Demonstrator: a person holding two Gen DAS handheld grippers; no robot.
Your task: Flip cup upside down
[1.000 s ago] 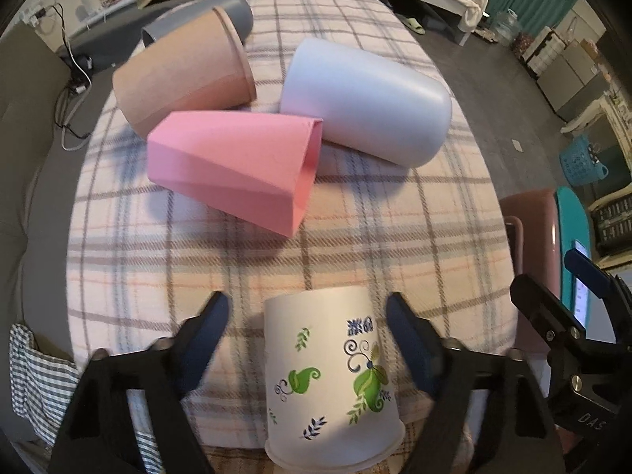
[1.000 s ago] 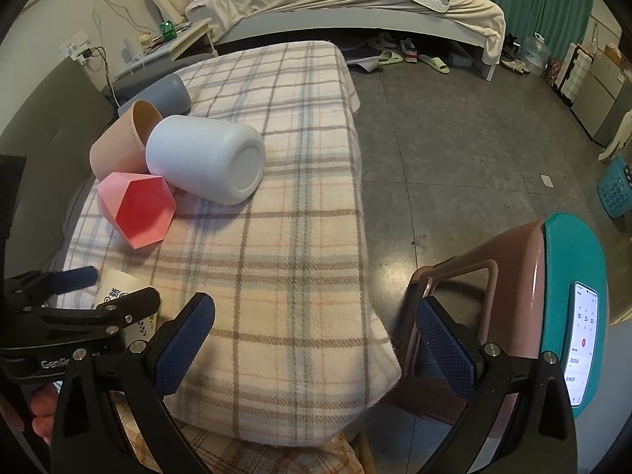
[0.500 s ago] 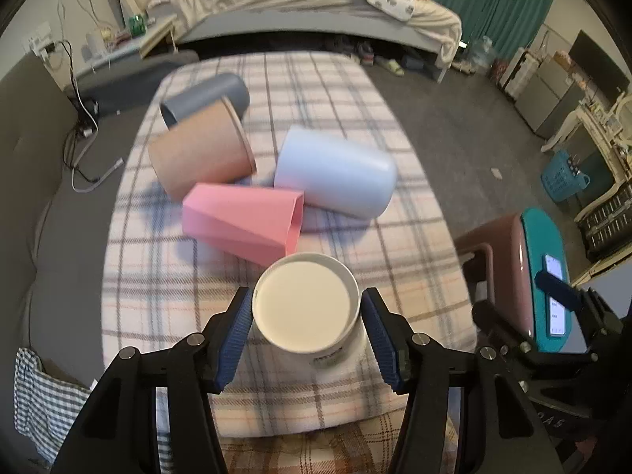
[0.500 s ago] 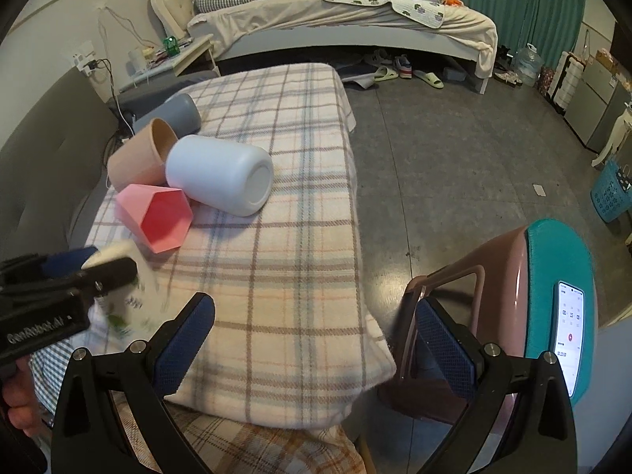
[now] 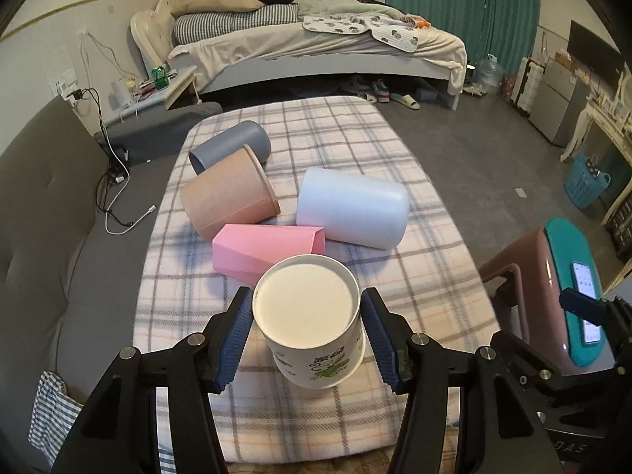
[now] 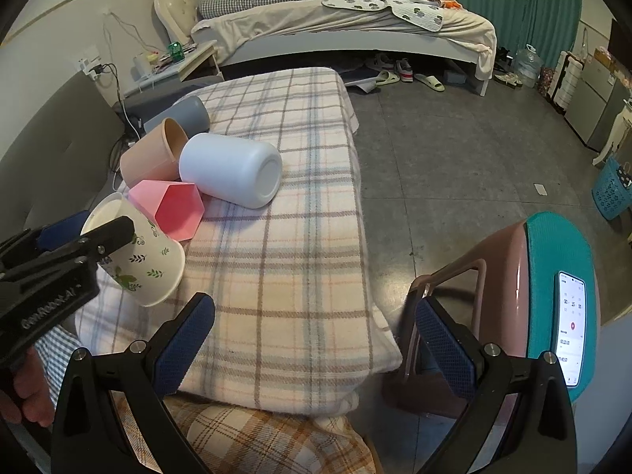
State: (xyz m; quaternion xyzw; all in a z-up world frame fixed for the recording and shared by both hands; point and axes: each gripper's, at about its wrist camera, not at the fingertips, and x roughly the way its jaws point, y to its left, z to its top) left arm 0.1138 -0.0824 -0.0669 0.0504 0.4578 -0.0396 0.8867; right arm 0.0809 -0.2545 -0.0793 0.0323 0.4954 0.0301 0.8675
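My left gripper (image 5: 307, 335) is shut on a white paper cup with green leaf print (image 5: 312, 328). It holds the cup above the near end of the plaid-covered table (image 5: 414, 276), tilted, flat base toward the camera. In the right wrist view the cup (image 6: 138, 252) hangs in the air at the left, base up-left and rim down-right. My right gripper (image 6: 314, 339) is open and empty over the table's near right corner.
Several cups lie on their sides mid-table: a pink faceted cup (image 5: 268, 251), a white cup (image 5: 353, 207), a tan cup (image 5: 229, 197) and a grey cup (image 5: 231, 148). A pink stool with teal top (image 6: 553, 296) holding a phone stands to the right.
My left gripper closed on the upright cup, lifted it off the table and tipped it so its base faces the camera. The right gripper stayed open and barely moved.
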